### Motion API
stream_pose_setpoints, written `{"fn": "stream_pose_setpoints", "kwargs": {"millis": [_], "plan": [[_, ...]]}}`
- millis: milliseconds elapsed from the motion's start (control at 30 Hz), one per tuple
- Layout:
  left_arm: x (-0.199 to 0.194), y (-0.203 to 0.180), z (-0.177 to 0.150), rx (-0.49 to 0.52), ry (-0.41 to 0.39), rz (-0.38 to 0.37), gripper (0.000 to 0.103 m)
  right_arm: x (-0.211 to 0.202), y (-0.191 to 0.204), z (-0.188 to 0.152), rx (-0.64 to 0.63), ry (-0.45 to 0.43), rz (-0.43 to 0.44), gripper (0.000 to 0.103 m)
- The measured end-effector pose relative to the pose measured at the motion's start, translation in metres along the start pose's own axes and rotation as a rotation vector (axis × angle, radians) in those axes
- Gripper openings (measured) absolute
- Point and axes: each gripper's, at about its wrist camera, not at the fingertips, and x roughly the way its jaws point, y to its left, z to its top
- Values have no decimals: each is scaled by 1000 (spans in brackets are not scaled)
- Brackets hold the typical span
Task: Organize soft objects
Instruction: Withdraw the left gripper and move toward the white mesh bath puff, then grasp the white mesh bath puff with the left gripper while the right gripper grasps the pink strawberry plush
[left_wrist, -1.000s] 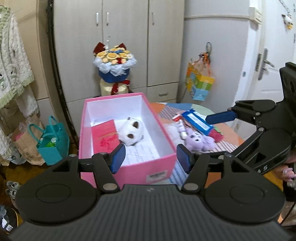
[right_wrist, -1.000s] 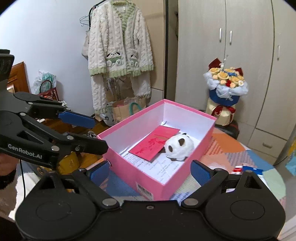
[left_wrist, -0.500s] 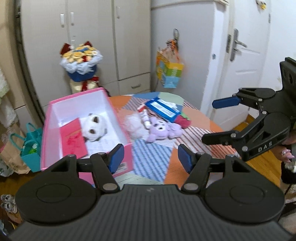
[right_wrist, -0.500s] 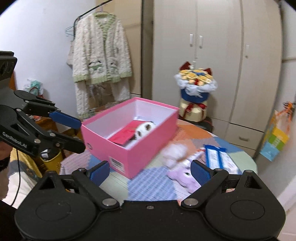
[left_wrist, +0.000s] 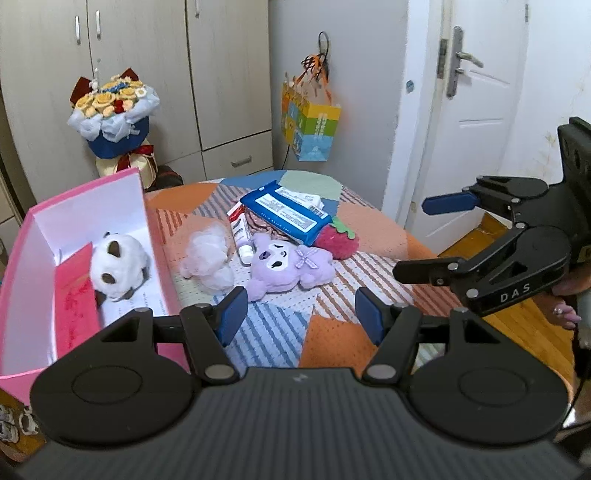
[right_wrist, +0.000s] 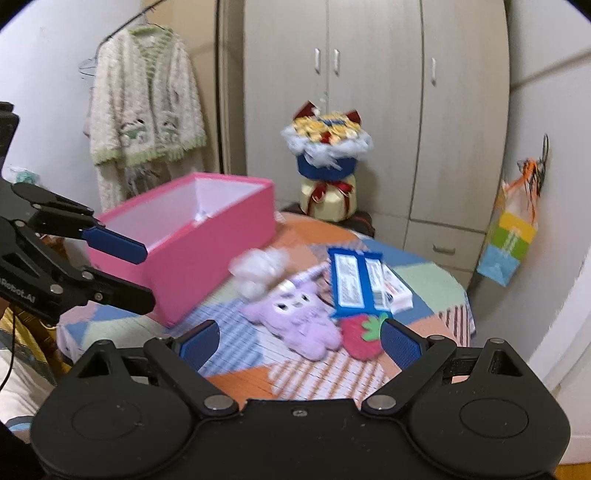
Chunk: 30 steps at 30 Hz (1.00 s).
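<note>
Left wrist view: both grippers, left gripper (left_wrist: 297, 314) and right gripper (right_wrist: 299, 341), jaws spread and empty, have swung from the pink box (left_wrist: 155, 236) to the purple plush (left_wrist: 288, 264) ahead, likely next to be packed.

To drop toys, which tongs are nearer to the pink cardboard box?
Left. The left tongs hang beside the pink cardboard box; the right tongs hang before the purple plush toy, farther off.
</note>
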Motion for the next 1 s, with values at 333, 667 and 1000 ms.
{"fn": "stream_pose_setpoints", "kwargs": {"millis": [333,667,1000], "plan": [[58,3,7,-61,-59,146,61,47,-39,-1,97,34,3,96],[116,4,22,-68,-123,402,50,93,-75,-10,217,67,-2,89],[174,14,28,31,18,570,50,129,-88,-22,256,105,11,70]]}}
